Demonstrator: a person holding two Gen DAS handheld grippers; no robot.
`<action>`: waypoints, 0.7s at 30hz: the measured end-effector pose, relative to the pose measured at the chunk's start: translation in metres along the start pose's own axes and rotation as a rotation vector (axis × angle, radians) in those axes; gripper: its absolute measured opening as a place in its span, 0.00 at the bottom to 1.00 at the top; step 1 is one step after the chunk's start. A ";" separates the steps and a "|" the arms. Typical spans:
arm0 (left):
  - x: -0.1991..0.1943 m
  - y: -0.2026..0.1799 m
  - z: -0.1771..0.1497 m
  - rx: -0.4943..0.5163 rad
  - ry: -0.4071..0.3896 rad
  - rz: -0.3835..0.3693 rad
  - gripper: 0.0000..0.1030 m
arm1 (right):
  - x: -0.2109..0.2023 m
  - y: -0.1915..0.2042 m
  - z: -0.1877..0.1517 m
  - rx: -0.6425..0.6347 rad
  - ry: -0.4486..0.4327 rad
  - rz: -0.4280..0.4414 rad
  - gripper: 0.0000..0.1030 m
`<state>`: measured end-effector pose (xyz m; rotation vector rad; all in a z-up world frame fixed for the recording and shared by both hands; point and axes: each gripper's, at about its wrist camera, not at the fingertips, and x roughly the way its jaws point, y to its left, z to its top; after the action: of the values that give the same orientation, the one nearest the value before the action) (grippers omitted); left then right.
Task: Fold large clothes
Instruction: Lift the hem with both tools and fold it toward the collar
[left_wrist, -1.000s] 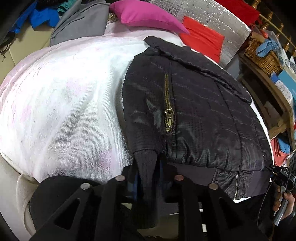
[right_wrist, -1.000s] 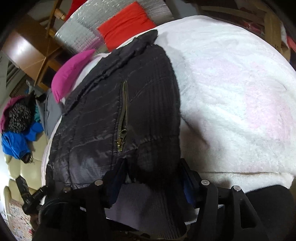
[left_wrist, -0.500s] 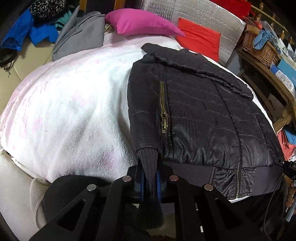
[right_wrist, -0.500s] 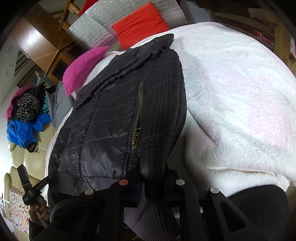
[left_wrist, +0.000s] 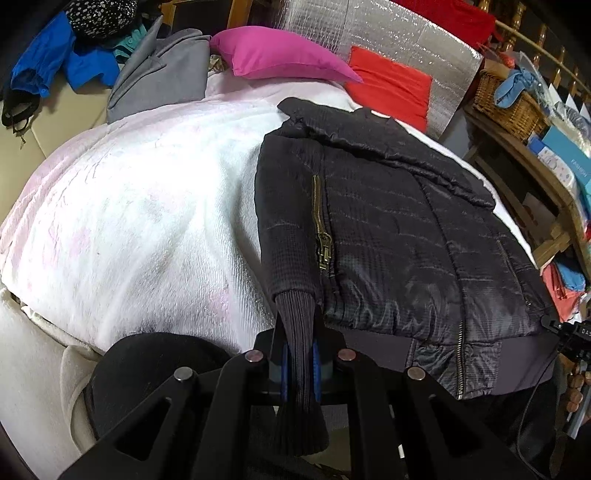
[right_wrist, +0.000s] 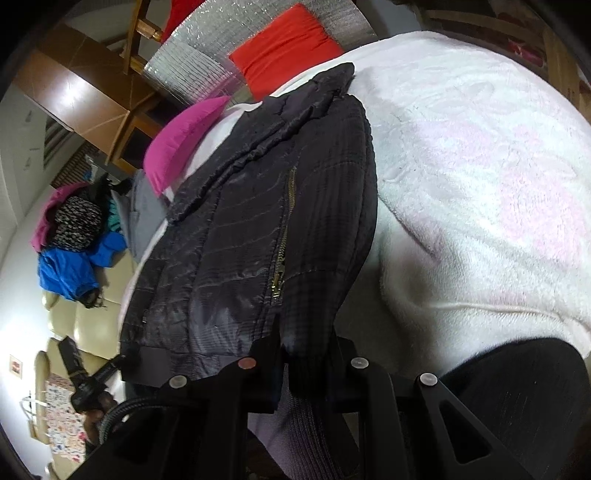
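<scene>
Both grippers point down at a slant over the near edge of the bed; left gripper (left_wrist: 299, 363) clamped tight on the ribbed cuff (left_wrist: 297, 332) of one sleeve, cuff end hanging below the blue pads. Right gripper (right_wrist: 304, 363) likewise closed on the other sleeve's cuff (right_wrist: 308, 343), fabric bunched between the pads, grey ribbed hem drooping under it. Black quilted jacket (left_wrist: 388, 229) lies flat on the white blanket (left_wrist: 129, 221), collar toward the far edge, sleeves folded in over the body, hem band at the near edge and slightly overhanging. Left view only: wicker basket (left_wrist: 506, 99) on a wooden shelf past the bed's right side, grey garment (left_wrist: 162, 77) at the far left corner, and the other hand (left_wrist: 576, 391) at the frame's right edge. Right view only: cream sofa (right_wrist: 85, 321) with a blue garment (right_wrist: 70, 273) piled on it, patterned rug, and the opposite gripper's handle at lower left. Both show the pink cushion (left_wrist: 280, 55), red cushion (left_wrist: 391, 88) and silver foil panel (left_wrist: 388, 29) at the far edge. Wide bare blanket on either side of the jacket; the far edge is crowded with cushions.
</scene>
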<state>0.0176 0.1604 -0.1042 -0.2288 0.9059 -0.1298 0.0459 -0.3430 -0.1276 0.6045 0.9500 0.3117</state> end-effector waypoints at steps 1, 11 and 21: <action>-0.002 0.002 0.001 -0.001 -0.003 -0.008 0.10 | -0.002 0.001 0.001 0.002 -0.001 0.020 0.18; -0.041 0.007 0.041 -0.019 -0.098 -0.111 0.09 | -0.030 0.011 0.030 0.018 -0.062 0.222 0.17; -0.066 -0.015 0.113 0.010 -0.230 -0.149 0.09 | -0.054 0.036 0.088 -0.013 -0.168 0.338 0.17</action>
<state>0.0666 0.1759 0.0169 -0.2958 0.6587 -0.2409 0.0897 -0.3713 -0.0315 0.7682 0.6815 0.5591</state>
